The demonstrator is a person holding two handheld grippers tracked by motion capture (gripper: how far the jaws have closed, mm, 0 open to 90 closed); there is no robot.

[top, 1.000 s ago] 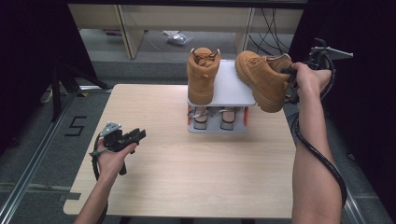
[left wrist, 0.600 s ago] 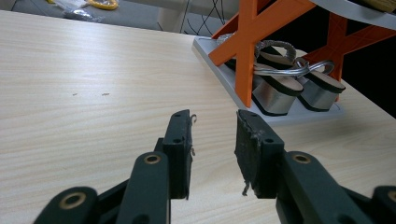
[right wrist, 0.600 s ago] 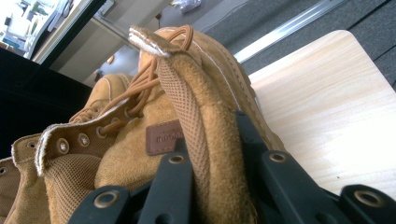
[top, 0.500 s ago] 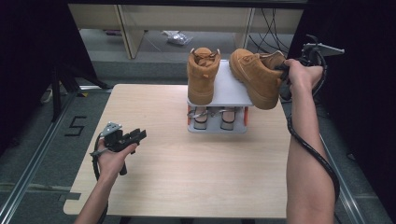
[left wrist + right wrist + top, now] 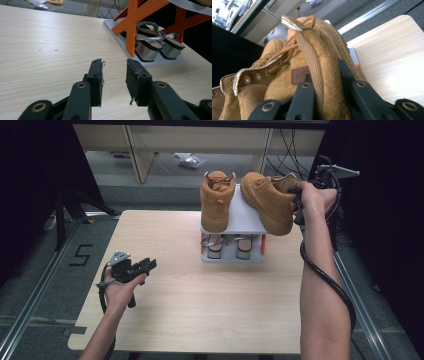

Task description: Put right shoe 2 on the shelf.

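Tongs first, on the left: the left tongs [image 5: 145, 265] sit low over the desk [image 5: 210, 310] at about eight o'clock from the rack [image 5: 235, 220], spread wide with nothing between the pads, just bare wood beyond them in the left gripper view, and they haven't stirred from that spot. Move along to the rack at the desk's far middle: one tan boot [image 5: 217, 200] stands on the top shelf already, toe toward us, with a pair of sandals [image 5: 227, 245] tucked on the shelf below. Now the action, over at two o'clock: the right tongs [image 5: 297, 195] are pinching the second boot [image 5: 267, 202] by the back of its collar, the suede squeezed between the pads, clear in the right gripper view. Compared with a second ago, that boot has slid leftward, in over the shelf's right half, tipped toe-down and close beside its partner. It looks to me like the placing step is nearly there: level it, lower it, let go.
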